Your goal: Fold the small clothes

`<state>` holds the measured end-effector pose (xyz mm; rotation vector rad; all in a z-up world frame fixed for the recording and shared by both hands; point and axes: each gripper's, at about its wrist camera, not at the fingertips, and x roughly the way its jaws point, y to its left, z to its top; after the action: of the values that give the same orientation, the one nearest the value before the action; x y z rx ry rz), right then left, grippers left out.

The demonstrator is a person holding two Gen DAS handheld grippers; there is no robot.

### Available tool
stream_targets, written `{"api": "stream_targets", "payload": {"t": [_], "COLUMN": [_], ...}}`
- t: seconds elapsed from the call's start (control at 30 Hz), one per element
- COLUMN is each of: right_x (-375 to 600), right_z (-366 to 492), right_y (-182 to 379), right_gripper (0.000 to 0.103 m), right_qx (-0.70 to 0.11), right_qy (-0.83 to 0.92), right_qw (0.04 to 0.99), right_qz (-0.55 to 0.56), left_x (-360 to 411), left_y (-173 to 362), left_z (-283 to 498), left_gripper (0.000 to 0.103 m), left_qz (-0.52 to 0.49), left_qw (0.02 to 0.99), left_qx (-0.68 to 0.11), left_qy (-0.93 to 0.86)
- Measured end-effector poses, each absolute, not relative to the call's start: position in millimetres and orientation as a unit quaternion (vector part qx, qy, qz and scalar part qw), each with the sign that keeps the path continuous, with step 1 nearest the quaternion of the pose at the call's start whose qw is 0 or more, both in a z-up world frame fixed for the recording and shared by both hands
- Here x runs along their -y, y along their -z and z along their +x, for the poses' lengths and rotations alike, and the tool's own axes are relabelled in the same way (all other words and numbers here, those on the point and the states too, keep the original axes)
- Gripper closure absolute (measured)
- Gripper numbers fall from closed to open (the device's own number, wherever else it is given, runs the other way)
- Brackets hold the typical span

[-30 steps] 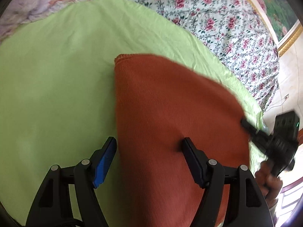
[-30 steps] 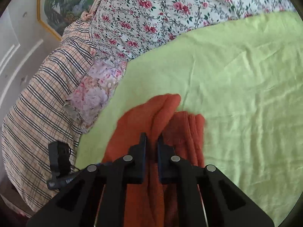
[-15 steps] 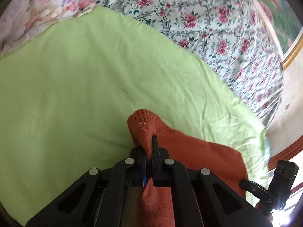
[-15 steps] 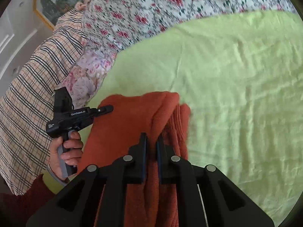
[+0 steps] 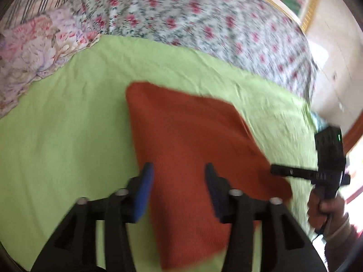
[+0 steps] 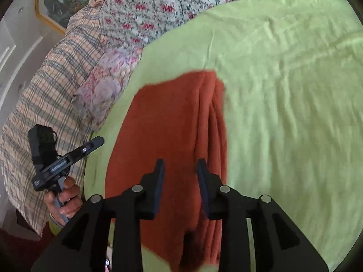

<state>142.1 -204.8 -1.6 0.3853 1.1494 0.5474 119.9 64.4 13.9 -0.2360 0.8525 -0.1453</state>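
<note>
Release step, I judge: left gripper (image 5: 179, 172) and right gripper (image 6: 179, 170) both opening, gripping nothing; folded orange garment (image 5: 188, 140) lies flat just beneath them on the bed (image 5: 56, 136); next, check its edges.

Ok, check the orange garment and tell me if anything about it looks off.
The orange garment lies mostly flat on the green sheet, but along its right edge layers bunch in uneven ridges rather than one crisp fold. No damage is visible.

no text can be read; the print on the left gripper (image 6: 65, 158) is too blurred.
</note>
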Motion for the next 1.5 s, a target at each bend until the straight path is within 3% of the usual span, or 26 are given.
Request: {"api": "stream_targets", "payload": {"t": [0.17,0.2,0.23,0.27,0.37,0.57,0.6,0.63,0.67,0.73,0.9,1.07,1.17,1.23,1.3,1.37,1.5], "right_x": [201.0,198.7,195.7,193.8,191.8,200.5,201.5,201.5,199.7,197.7,205.3,214.4,217.3,223.5,231.2,228.2,209.0], "right_z": [100.3,97.3,97.5,99.6,108.2,115.2,113.7,111.8,110.0,106.5,92.6,92.4,94.7,96.7,105.6,124.4,171.1], "right_y": [10.0,9.6,7.8,4.5,-14.0,-55.9,-58.2,-57.9,-56.0,-48.1,3.4,30.3,14.1,-1.0,-16.0,-22.6,-13.1], "right_gripper": [0.072,0.076,0.093,0.098,0.098,0.098,0.098,0.098,0.098,0.098,0.098,0.099,0.093,0.076,0.068,0.068,0.068], "right_qx": [-0.547,-0.548,-0.546,-0.543,-0.519,-0.462,-0.459,-0.460,-0.462,-0.471,-0.523,-0.546,-0.544,-0.526,-0.499,-0.489,-0.488], "right_qy": [-0.268,-0.265,-0.264,-0.266,-0.279,-0.308,-0.307,-0.306,-0.303,-0.288,-0.207,-0.196,-0.200,-0.201,-0.210,-0.214,-0.217], "right_qw": [0.774,0.776,0.778,0.778,0.784,0.788,0.790,0.792,0.794,0.802,0.816,0.801,0.802,0.813,0.825,0.828,0.827], "right_qz": [0.175,0.168,0.164,0.169,0.196,0.264,0.265,0.262,0.255,0.229,0.134,0.150,0.144,0.147,0.164,0.170,0.177], "left_x": [-29.3,-24.3,-18.7,-12.8,1.4,-1.5,-7.1,-17.8,-25.9,-45.4,-52.7,-55.1,-59.8,-61.3,-56.3,-47.8,-41.8], "left_y": [1.3,3.4,6.3,9.1,14.3,32.2,35.2,39.4,41.7,47.1,55.7,53.5,39.7,25.3,8.9,1.5,15.3], "left_z": [73.2,68.3,62.3,54.5,42.0,40.1,40.3,41.0,41.1,40.8,36.8,37.8,26.1,19.4,14.2,20.2,42.3], "left_gripper": [0.043,0.042,0.040,0.037,0.031,0.030,0.032,0.043,0.063,0.077,0.083,0.081,0.081,0.081,0.080,0.072,0.072], "left_qz": [-0.066,-0.060,-0.052,-0.043,-0.012,0.030,0.022,0.000,-0.020,-0.079,-0.111,-0.101,-0.092,-0.108,-0.100,-0.083,-0.095], "left_qw": [0.898,0.898,0.897,0.897,0.903,0.902,0.899,0.894,0.891,0.883,0.877,0.873,0.875,0.877,0.888,0.898,0.891], "left_qx": [-0.429,-0.430,-0.433,-0.434,-0.426,-0.428,-0.433,-0.442,-0.447,-0.458,-0.465,-0.475,-0.476,-0.465,-0.440,-0.422,-0.430], "left_qy": [0.073,0.073,0.072,0.068,0.053,-0.042,-0.058,-0.076,-0.077,-0.068,-0.055,-0.037,0.011,0.057,0.087,0.096,0.106]}}
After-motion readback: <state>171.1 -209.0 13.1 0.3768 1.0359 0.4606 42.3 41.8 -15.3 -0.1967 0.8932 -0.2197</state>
